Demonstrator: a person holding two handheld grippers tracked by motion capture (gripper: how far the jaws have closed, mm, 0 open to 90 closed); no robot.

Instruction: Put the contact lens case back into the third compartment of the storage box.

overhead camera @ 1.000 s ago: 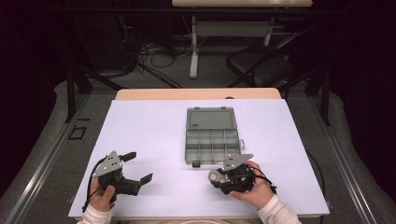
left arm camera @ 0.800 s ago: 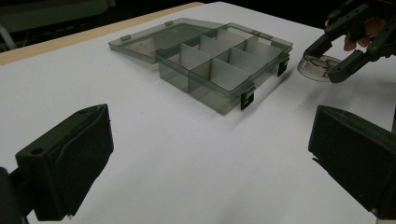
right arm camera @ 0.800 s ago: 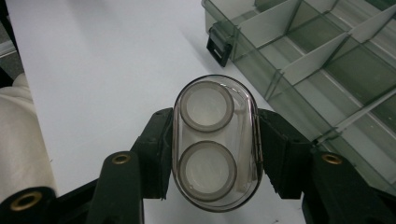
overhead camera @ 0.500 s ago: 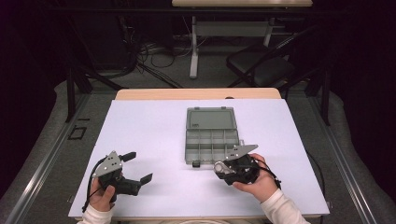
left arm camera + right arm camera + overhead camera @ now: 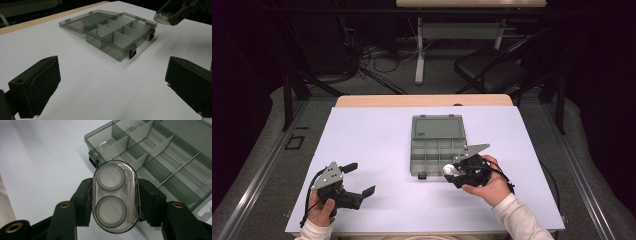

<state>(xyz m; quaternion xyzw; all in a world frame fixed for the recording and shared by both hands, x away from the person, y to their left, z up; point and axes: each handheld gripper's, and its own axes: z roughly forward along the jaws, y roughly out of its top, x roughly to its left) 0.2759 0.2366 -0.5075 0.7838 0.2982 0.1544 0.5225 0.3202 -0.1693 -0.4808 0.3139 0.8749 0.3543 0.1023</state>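
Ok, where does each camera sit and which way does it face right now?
High view: fixed above the person's side, looking forward and down on the table; both forearms, the left claw and the right claw show.
Left gripper view: rides the left claw, looking low across the table at the box between open jaws.
Right gripper view: rides the right claw, looking down at the box; jaws shut on a clear capsule.
All three share the open box.

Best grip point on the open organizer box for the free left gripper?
Probably the near front wall of the organizer box, between its two black latches, coming from above with one jaw inside a compartment: the wall is thin and upright. The left gripper stands open; the lid lies flat behind.
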